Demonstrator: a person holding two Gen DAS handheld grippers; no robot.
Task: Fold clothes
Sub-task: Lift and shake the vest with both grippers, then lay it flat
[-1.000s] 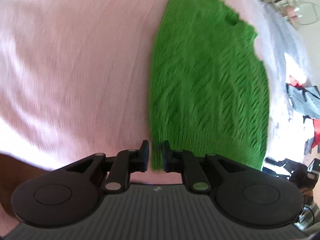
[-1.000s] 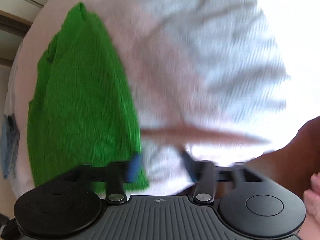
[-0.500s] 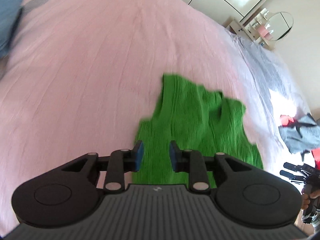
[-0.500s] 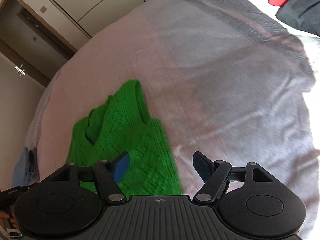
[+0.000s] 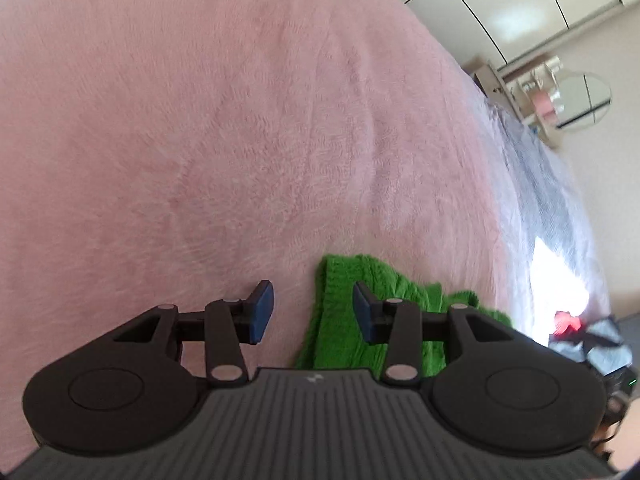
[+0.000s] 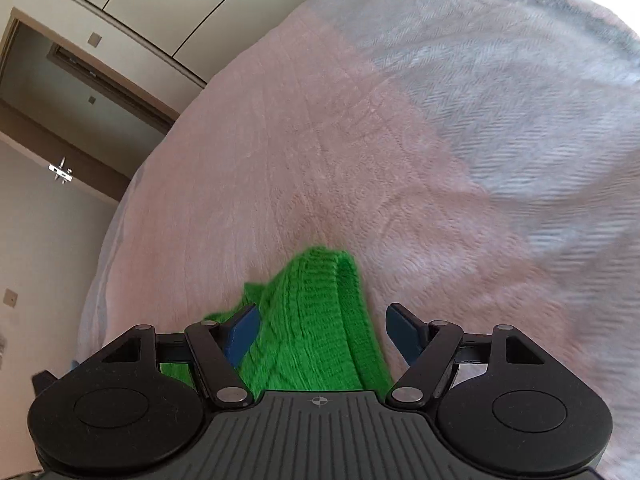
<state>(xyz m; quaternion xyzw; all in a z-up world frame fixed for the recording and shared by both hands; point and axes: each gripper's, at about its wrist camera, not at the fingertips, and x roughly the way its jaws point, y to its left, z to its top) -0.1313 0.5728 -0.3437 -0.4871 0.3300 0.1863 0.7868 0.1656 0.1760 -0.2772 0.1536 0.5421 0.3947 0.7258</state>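
Note:
A bright green knitted top (image 5: 340, 312) lies flat on the pink bedspread (image 5: 224, 152). In the left wrist view only its far shoulder end shows, just past my left gripper (image 5: 308, 312), whose jaws are opening; the cloth lies below the gap and the blue pads do not press on it. In the right wrist view the green top (image 6: 316, 332) runs up between the fingers of my right gripper (image 6: 320, 332), which stands wide open above it without pinching it. Most of the garment is hidden under both gripper bodies.
The pink bedspread (image 6: 304, 148) turns grey-white (image 6: 520, 92) on the right side. A dressing table with a round mirror (image 5: 576, 100) stands beyond the bed. A red and grey heap of clothes (image 5: 580, 328) lies at the right. A door (image 6: 48, 184) and cupboards are at the back.
Both grippers have travelled along the green top from its hem end to its shoulder end. The left jaws have gone from nearly shut to clearly apart. The right jaws stayed wide.

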